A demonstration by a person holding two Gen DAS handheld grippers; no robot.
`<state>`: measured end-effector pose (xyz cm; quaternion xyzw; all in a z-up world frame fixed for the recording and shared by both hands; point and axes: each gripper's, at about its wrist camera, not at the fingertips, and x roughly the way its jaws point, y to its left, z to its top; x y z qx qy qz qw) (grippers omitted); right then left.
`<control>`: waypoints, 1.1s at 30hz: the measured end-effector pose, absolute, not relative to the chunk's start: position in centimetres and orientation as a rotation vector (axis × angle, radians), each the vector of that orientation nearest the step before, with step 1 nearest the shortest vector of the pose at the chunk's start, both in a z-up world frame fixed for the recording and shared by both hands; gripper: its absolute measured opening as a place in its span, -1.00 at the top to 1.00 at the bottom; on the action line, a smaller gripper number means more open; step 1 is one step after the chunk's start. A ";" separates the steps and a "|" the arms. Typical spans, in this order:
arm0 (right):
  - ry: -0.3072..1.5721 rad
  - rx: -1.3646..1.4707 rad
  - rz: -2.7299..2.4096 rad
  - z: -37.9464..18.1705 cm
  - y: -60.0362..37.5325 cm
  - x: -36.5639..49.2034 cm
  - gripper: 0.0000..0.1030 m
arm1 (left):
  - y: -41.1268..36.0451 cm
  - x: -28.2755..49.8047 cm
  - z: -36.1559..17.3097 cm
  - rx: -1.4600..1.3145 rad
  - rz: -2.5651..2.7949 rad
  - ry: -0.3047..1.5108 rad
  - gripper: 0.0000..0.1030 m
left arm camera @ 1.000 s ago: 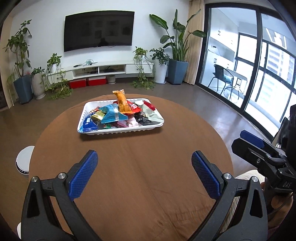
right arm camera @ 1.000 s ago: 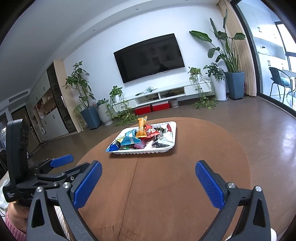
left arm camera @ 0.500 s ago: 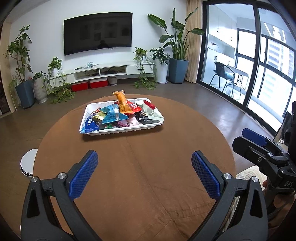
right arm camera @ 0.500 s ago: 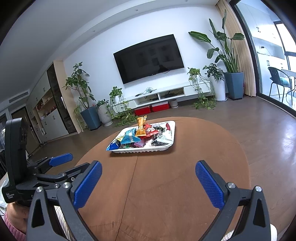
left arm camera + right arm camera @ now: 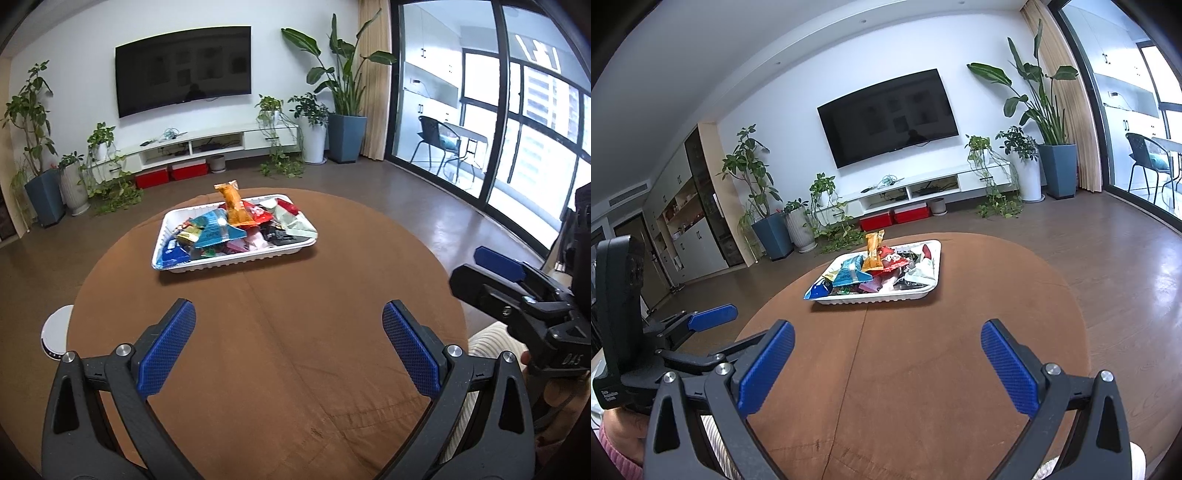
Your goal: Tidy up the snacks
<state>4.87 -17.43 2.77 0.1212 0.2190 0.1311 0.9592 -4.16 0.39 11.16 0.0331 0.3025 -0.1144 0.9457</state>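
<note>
A white tray (image 5: 236,260) heaped with several snack packets sits on the far half of the round brown table (image 5: 266,350). An orange packet (image 5: 232,205) stands upright on the heap, beside a teal packet (image 5: 216,232). The tray (image 5: 875,298) and orange packet (image 5: 873,251) also show in the right wrist view. My left gripper (image 5: 288,332) is open and empty over the near table, well short of the tray. My right gripper (image 5: 886,350) is open and empty, also near the front edge. Each gripper shows in the other's view, the right one (image 5: 517,291) and the left one (image 5: 683,332).
A round white object (image 5: 55,334) lies beyond the table's left edge, low down. A TV (image 5: 183,70), a white media shelf (image 5: 207,146) and potted plants (image 5: 340,92) line the far wall. Glass doors (image 5: 517,129) stand at the right.
Both views have tilted up and drawn back slightly, so the tray sits a bit lower and farther in frame. Both grippers stay open and empty.
</note>
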 end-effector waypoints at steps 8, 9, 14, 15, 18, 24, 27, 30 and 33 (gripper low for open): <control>0.444 0.249 0.267 3.0 -17.6 4.5 -1.00 | -0.3 -4.6 11.0 0.145 -0.167 0.584 -0.99; 0.444 0.251 0.267 3.1 -17.6 4.3 -1.00 | -0.4 -4.7 11.0 0.151 -0.162 0.580 -0.99; 0.448 0.255 0.270 3.1 -17.6 4.1 -1.00 | -0.9 -5.2 10.7 0.202 -0.108 0.554 -0.99; 0.449 0.256 0.271 3.1 -17.6 4.0 -1.00 | -1.0 -5.3 10.5 0.216 -0.081 0.551 -0.99; 0.454 0.260 0.274 2.7 -17.5 4.1 -1.00 | -1.0 -5.2 10.0 0.239 -0.022 0.534 -0.99; 0.457 0.264 0.278 2.4 -17.5 4.1 -1.00 | -0.2 -5.0 9.6 0.186 -0.013 0.559 -0.99; 0.458 0.266 0.281 2.2 -17.4 4.1 -1.00 | 0.2 -4.8 9.4 0.163 -0.001 0.559 -0.99; 0.466 0.269 0.286 1.7 -17.5 4.0 -1.00 | 0.5 -4.8 9.0 0.169 0.061 0.554 -0.99; 0.472 0.273 0.294 1.5 -17.3 4.1 -1.00 | 0.5 -4.8 8.7 0.183 0.042 0.573 -0.99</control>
